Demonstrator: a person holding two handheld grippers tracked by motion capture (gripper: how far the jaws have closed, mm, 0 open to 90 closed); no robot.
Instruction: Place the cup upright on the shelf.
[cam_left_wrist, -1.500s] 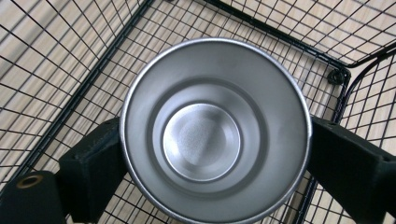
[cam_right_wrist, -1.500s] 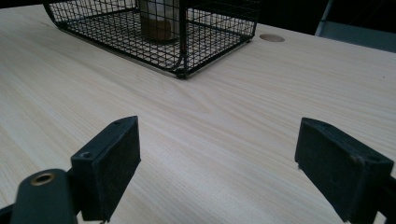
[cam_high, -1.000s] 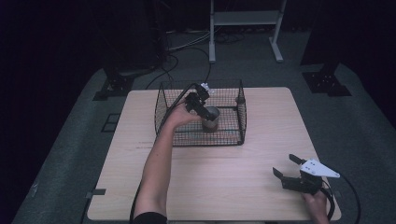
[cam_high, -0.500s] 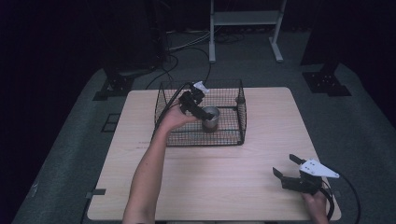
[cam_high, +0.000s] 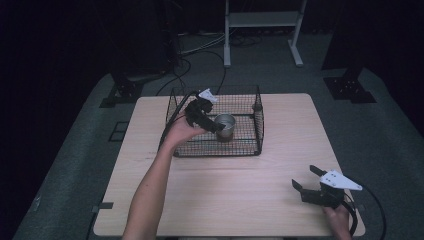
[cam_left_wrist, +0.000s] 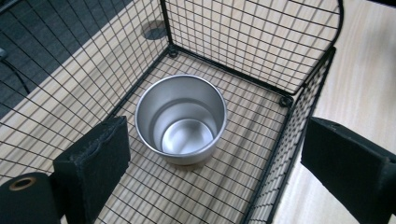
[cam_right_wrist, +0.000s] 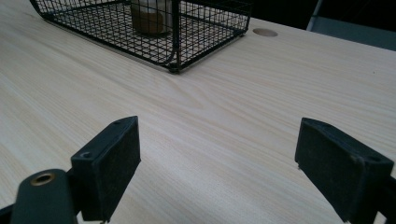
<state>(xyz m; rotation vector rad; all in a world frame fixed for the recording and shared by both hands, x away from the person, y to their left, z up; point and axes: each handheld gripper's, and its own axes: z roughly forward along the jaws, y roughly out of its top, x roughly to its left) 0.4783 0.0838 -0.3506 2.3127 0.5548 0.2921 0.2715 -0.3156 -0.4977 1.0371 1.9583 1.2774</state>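
Note:
A shiny metal cup (cam_left_wrist: 181, 119) stands upright and empty on the floor of a black wire basket (cam_left_wrist: 299, 116). My left gripper (cam_left_wrist: 219, 163) hovers above it, open wide, with the cup ahead of its jaws and untouched. In the high view the left gripper (cam_high: 210, 121) reaches over the basket (cam_high: 260, 127) from the left, just beside the cup (cam_high: 226, 125). My right gripper (cam_high: 303, 176) rests low near the table's front right corner, open and holding nothing. From the right gripper (cam_right_wrist: 233, 163) the basket (cam_right_wrist: 187, 32) and cup (cam_right_wrist: 149, 16) are far ahead.
The light wooden table (cam_high: 280, 150) has bare room in front of and to the right of the basket. A round cable hole (cam_right_wrist: 265, 32) lies beside the basket. Cables trail from both grippers. A white stand (cam_high: 260, 20) is on the floor behind.
My left gripper has drawn back a little to the left, away from the cup, which stays in the basket. The right gripper has not moved.

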